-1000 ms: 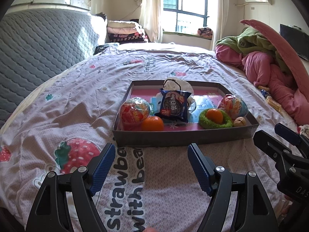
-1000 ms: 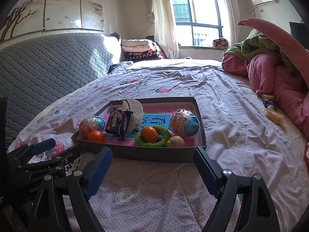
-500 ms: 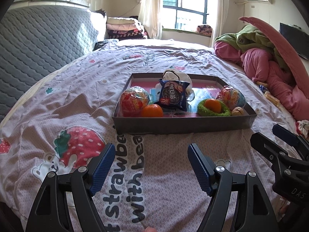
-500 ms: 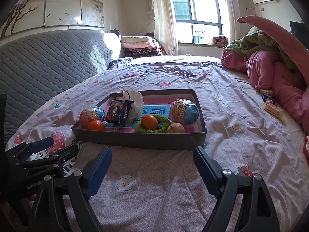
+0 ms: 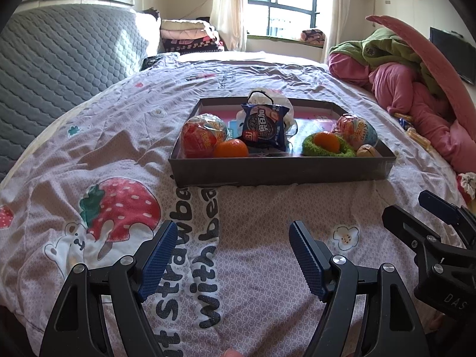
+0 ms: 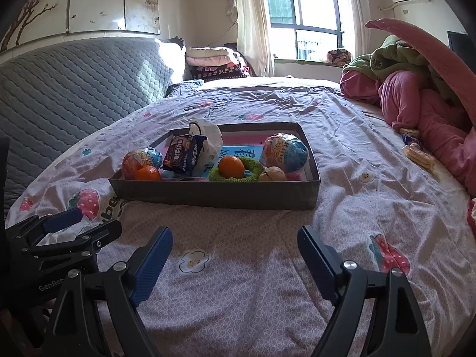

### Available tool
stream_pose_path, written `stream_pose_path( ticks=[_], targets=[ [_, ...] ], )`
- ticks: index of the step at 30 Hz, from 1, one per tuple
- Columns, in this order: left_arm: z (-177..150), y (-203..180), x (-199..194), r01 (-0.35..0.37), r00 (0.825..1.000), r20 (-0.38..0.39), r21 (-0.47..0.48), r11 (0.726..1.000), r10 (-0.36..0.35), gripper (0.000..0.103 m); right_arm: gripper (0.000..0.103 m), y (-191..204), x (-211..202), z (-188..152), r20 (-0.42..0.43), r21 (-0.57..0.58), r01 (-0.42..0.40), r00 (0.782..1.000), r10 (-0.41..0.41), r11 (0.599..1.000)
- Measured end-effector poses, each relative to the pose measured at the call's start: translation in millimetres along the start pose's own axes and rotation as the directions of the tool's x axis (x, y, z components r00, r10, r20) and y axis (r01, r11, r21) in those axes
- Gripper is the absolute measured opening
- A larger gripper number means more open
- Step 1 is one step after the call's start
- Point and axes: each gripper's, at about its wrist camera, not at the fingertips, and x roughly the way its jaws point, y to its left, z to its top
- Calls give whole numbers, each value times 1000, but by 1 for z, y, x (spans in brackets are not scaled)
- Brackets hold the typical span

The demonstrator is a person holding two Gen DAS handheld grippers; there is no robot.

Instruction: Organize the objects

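A shallow grey box lies on the bed ahead of both grippers. Inside it are two foil-wrapped egg toys, a dark snack packet, a white bag, a loose orange, a second orange resting in a green ring, and a walnut. My left gripper is open over the sheet, short of the box, with nothing between its fingers. My right gripper is open too, empty, beside it on the right.
The bed sheet has strawberry prints and lettering. A grey quilted headboard runs along the left. Pink and green bedding is heaped at the right, with a few wrapped snacks beside it. Folded blankets are stacked at the far end.
Both views have pulled back and dropped a little; the box sits slightly farther and higher in frame. Both grippers stay open and empty. Nothing in the box has moved.
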Motion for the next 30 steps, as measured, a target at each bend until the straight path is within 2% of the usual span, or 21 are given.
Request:
stream_pose_path(
  ticks=[30],
  targets=[
    [-14,3,18,-12,998,-55,5,1000,12,78,85,4,14,-18,-54,-42,6,998,-8,999]
  ],
)
